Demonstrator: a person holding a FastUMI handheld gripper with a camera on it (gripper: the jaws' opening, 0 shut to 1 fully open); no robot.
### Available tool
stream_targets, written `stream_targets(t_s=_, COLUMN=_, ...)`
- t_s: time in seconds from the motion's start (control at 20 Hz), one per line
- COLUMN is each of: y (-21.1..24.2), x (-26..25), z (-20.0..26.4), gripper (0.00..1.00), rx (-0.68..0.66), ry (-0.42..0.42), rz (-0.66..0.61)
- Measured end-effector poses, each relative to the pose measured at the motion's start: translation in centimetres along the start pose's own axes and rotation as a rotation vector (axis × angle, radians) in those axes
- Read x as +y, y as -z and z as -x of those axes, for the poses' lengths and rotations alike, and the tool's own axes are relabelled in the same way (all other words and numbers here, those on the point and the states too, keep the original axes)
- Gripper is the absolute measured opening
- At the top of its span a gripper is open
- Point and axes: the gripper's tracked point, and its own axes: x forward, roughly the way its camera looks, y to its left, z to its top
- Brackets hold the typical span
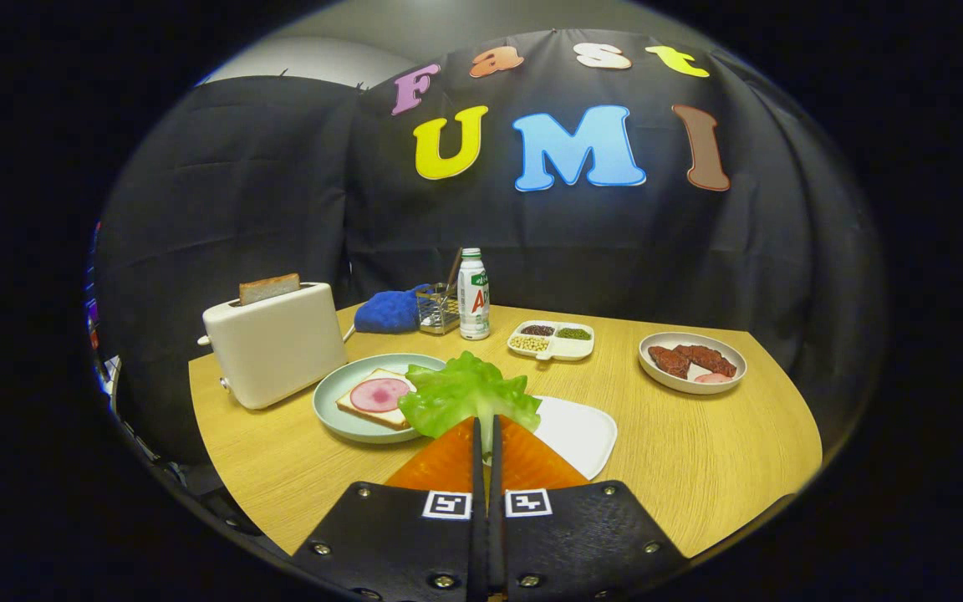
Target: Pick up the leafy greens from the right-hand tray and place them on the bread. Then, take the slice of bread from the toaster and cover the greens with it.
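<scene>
The greens [466, 393] are pinched tight between the gripper's [486, 426] fingers, held over the tray's [582, 435] left edge. The bread [377, 398] is seen just left, on the plate [348, 422]. Bare table [699, 451] is spread to the right.

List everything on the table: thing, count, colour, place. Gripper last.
table: one, light wood
toaster: one, cream, far left
bread slice: one, brown, in toaster slot
round plate: one, pale green, beside toaster
bread with ham: one, on that plate
leafy greens: one, green, between the fingers
white tray: one, under the greens
bottle: one, white, back
blue cloth: one, back
divided dish: one, white, middle
meat plate: one, right
gripper: one, shut on leafy greens
</scene>
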Motion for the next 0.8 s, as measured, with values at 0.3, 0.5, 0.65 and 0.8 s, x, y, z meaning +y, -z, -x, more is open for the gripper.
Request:
stream_targets(t_s=0.3, y=-1.5, x=3.9, z=-2.1, gripper=0.01, rx=-0.078, ry=-0.017, rz=-0.096)
stream_targets(t_s=0.5, y=-1.9, x=6.1, z=-3.4, gripper=0.01, rx=-0.082, ry=-0.033, rz=-0.12)
stream_targets(t_s=0.65, y=-2.1, x=8.0, z=-4.9, gripper=0.01, rx=-0.075, ry=-0.048, rz=-0.124)
stream_targets(t_s=0.8, y=-2.1, x=10.0, z=-6.9, gripper=0.01, rx=-0.064, ry=-0.069, rz=-0.106)
